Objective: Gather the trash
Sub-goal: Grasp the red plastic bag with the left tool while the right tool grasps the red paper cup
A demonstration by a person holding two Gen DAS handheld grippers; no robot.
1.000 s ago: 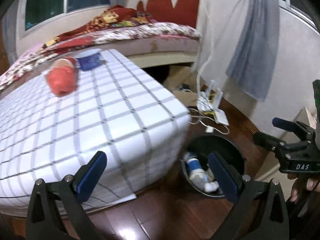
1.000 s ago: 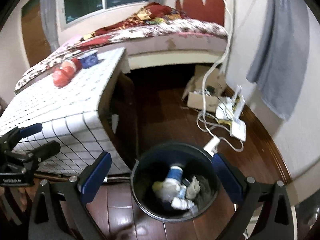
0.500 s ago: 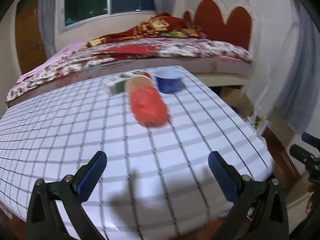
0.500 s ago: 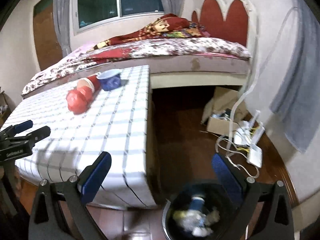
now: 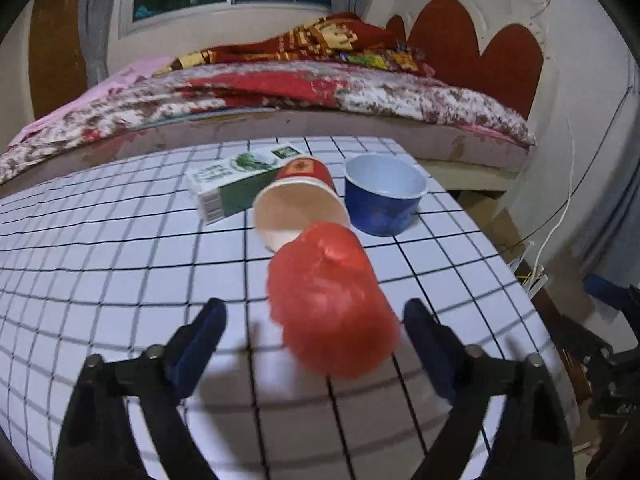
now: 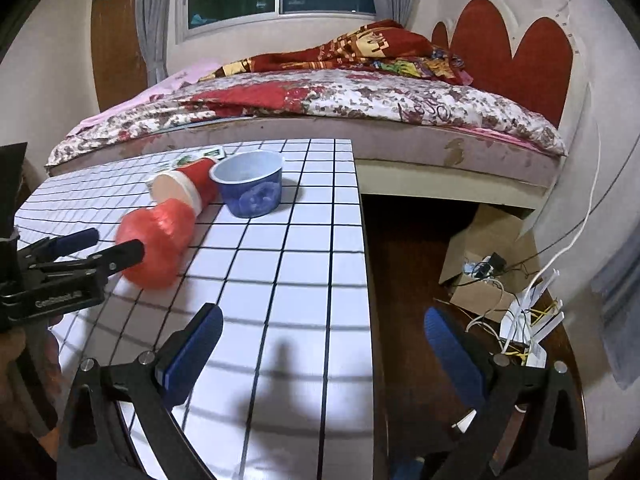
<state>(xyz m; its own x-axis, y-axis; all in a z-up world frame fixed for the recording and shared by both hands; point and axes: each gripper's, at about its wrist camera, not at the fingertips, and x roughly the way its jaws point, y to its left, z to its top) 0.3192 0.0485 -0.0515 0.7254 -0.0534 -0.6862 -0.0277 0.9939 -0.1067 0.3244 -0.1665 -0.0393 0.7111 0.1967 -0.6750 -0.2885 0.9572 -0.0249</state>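
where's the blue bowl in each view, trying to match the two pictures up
Left wrist view: the blue bowl stands upright, upper right of centre, right of the tipped red paper cup.
Right wrist view: the blue bowl is upper left of centre, near the far edge of the checked table.
Shared landmark: the red crumpled bag, lying nearer the camera than the cup in both.

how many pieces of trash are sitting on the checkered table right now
4. A red plastic bag nearest, a tipped paper cup behind it, a blue bowl to its right, a green carton to its left. Others may be hidden.
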